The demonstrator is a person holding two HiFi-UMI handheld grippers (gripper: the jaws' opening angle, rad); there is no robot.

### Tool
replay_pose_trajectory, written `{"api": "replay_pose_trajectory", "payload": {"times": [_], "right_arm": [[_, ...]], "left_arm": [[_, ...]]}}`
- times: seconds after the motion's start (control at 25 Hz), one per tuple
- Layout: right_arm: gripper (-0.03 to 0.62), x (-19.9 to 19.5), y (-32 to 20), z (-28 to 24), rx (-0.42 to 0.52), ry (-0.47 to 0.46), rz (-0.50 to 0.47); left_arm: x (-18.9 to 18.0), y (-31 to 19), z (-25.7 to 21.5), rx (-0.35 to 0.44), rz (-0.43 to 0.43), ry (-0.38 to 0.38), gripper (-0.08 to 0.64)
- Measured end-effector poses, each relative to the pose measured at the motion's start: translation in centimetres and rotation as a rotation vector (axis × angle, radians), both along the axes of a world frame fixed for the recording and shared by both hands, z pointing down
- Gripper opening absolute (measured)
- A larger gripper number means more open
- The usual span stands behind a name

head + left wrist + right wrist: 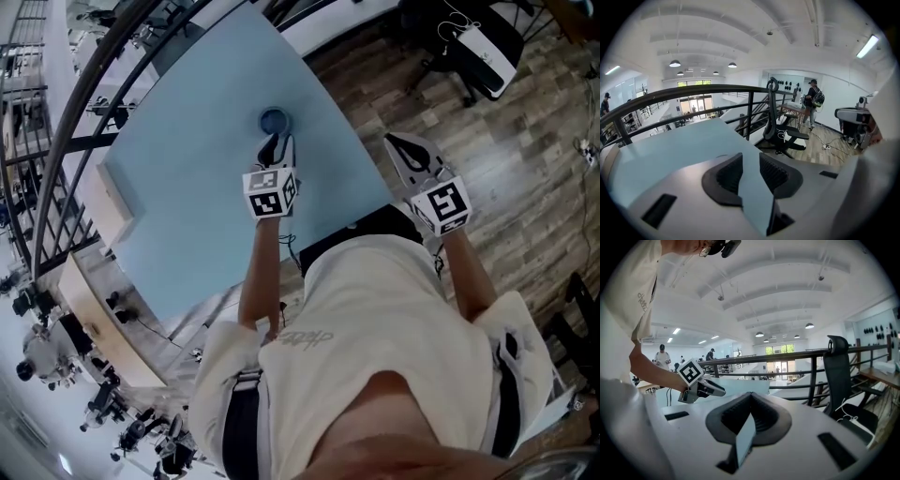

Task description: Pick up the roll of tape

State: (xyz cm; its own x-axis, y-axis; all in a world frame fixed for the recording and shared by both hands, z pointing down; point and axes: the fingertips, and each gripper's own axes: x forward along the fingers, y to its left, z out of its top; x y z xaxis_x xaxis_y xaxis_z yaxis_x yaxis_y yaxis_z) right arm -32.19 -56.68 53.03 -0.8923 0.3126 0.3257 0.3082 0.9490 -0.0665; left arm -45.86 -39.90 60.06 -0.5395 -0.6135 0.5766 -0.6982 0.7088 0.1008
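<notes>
**Left gripper open just short of the tape**

From above, the roll of tape [273, 120] lies flat on the pale blue surface [187, 197], towards its far side and not far from the right-hand edge. It is a small dark-blue ring, on its own, with nothing else near it.

The left gripper [277, 142] reaches out over the surface, and its tips sit just on the near side of the roll. I cannot tell whether they touch it. In its own view the left gripper [750, 157] has its jaws parted, with only bare blue surface showing in the gap. Nothing is held.

The right gripper [394, 142] hangs off to the side, past the edge of the surface and over the wooden floor [506, 169], well apart from the tape. Seen in its own view, the right gripper [751, 395] is clenched with its two jaws meeting at the tips, and it holds nothing.

Beyond the surface runs a dark railing [693, 91]. A black office chair [778, 126] stands beside it, and a person [813, 99] stands farther back in the room.
</notes>
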Motion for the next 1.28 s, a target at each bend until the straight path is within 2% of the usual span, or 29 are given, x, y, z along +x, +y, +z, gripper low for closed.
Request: {"api": "replay_pose_trajectory", "payload": {"times": [0.6, 0.96, 1.12, 1.28], "right_arm": [[0.006, 0.1, -2.6, 3.1, -0.020, 0.085, 0.015], [0.006, 0.4, -3.9, 4.0, -0.048, 0.102, 0.024], [0.006, 0.5, -3.7, 4.2, -0.052, 0.116, 0.018], [0.006, 0.6, -3.8, 4.8, -0.063, 0.127, 0.007]], "left_arm": [[-3.6, -1.6, 8.3, -0.145, 0.017, 0.137, 0.144], [-3.9, -1.5, 11.6, -0.230, 0.012, 0.203, 0.144], [-4.1, -1.2, 12.3, -0.262, 0.014, 0.210, 0.138], [-4.1, -1.2, 12.6, -0.312, 0.049, 0.196, 0.092]]}}
